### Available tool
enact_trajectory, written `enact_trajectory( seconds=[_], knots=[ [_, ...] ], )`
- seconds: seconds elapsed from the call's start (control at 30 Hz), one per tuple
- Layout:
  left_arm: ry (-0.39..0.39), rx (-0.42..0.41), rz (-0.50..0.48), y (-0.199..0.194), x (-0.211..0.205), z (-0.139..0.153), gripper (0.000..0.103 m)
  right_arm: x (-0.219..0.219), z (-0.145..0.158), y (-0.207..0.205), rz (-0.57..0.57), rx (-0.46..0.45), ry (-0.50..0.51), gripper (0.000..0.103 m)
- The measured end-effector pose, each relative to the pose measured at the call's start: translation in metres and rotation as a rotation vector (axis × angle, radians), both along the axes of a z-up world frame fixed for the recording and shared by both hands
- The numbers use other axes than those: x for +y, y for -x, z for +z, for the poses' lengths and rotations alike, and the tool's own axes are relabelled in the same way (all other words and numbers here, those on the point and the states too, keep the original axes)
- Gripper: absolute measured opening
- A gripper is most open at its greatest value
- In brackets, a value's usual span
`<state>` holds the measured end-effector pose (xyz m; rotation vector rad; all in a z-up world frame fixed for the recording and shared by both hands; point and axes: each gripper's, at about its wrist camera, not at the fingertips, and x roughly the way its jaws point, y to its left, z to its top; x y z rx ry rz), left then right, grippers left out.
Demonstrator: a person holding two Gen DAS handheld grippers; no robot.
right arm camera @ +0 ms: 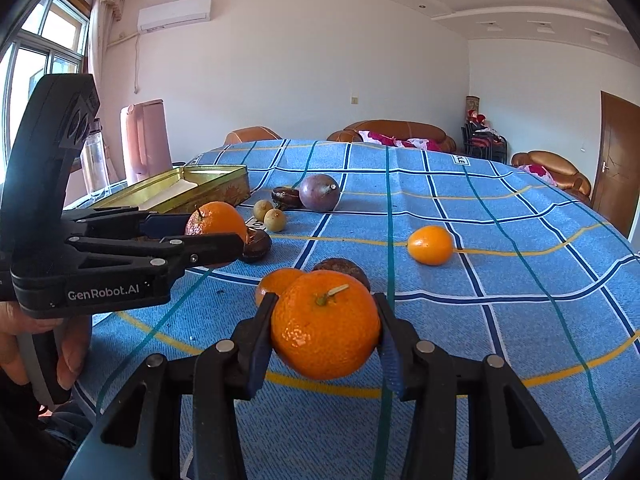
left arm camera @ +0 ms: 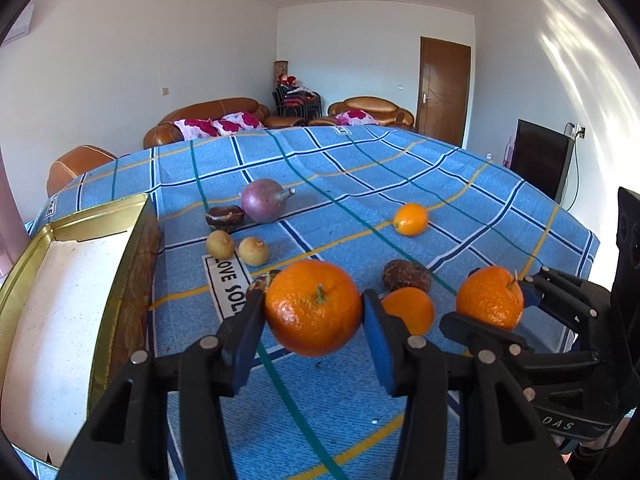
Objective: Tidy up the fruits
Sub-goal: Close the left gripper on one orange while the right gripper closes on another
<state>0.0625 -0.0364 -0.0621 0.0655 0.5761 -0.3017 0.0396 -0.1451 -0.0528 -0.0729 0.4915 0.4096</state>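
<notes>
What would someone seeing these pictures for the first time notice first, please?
Two bright tangerines held up over the blue checked tablecloth: one tangerine clamped in the left gripper, another tangerine in the right gripper. Next, the open gold tin at the left, with a purple passion fruit beyond it.
</notes>
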Motion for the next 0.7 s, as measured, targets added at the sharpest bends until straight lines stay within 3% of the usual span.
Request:
enact_trajectory(
  seconds=[0.7],
  knots=[
    [0.036, -0.161, 0.039, 0.021, 0.008, 0.011, 0.05, 0.0, 0.011, 0.008, 0.0, -0.082, -0.005, 0.048]
  ],
)
